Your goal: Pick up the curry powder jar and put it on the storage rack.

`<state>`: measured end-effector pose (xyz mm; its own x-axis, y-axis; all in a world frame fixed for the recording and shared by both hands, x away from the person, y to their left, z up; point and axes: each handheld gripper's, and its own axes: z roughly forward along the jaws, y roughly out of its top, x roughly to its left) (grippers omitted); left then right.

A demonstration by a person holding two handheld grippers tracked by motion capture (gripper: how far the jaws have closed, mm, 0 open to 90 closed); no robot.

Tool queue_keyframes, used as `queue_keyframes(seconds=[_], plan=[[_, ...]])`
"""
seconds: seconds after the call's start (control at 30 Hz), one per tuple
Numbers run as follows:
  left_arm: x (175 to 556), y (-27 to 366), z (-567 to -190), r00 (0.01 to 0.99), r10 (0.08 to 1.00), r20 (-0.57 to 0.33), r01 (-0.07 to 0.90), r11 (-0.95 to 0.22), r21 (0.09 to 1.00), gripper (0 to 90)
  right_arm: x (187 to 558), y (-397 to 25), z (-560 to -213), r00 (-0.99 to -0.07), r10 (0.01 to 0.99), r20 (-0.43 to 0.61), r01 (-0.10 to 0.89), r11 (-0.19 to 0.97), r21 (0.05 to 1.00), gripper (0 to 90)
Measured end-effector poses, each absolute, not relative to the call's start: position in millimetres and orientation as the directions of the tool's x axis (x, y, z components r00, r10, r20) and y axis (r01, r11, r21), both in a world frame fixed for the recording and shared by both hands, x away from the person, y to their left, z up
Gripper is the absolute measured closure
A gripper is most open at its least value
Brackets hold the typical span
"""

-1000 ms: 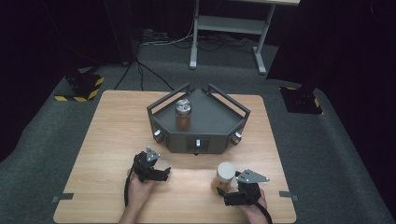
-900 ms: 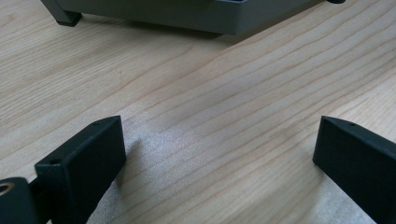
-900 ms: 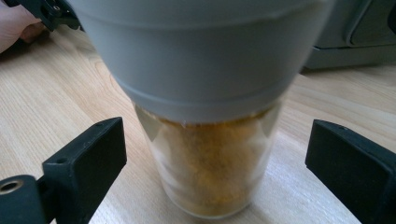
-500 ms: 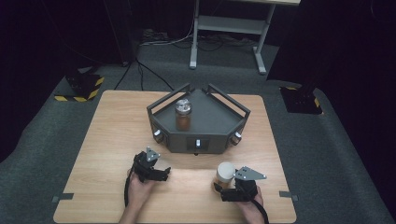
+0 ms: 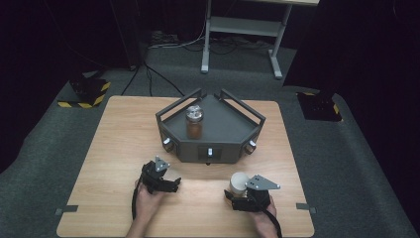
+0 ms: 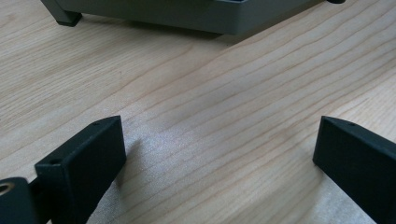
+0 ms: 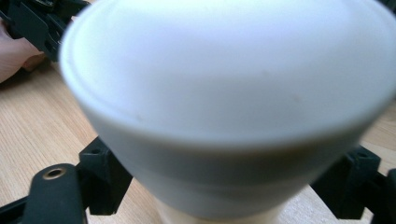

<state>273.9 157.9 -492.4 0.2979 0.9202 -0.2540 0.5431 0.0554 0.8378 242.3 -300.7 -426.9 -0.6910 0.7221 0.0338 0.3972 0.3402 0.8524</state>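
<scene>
Right claw [image 5: 239,192] sits at the near right of the desk [image 5: 119,144] with a white cup [image 5: 238,183] between its jaws. In the right gripper view the cup [image 7: 224,107] is upside down, wide rim toward the camera and narrow end toward the desk, and a jaw stands at each flank, right at its wall. I read this as a grip closed on the cup, though the contact itself is blurred. Whether the cup rests on the wood or is just lifted, I cannot tell.

Left claw [image 5: 171,184] rests low at the near left, jaws spread wide with bare wood between them in the left gripper view [image 6: 219,154]; it holds nothing. I judge it parked there to keep clear of the right side.

Grey angular tray [image 5: 233,130] stands mid-desk, a brown jar with a silver lid [image 5: 194,122] upright on it. Likely destination for the cup, to my eye.
</scene>
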Motion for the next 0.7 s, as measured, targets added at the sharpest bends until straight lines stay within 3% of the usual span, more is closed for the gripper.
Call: queue_keyframes(seconds=[0.7], plan=[[273.9, 157.8, -492.4, 0.298, 0.92, -0.254, 0.543, 0.056, 0.838, 2.5, 241.7, -301.7, -427.7, -0.695, 0.718, 0.03, 0.38, 0.332, 0.863, 32.1]])
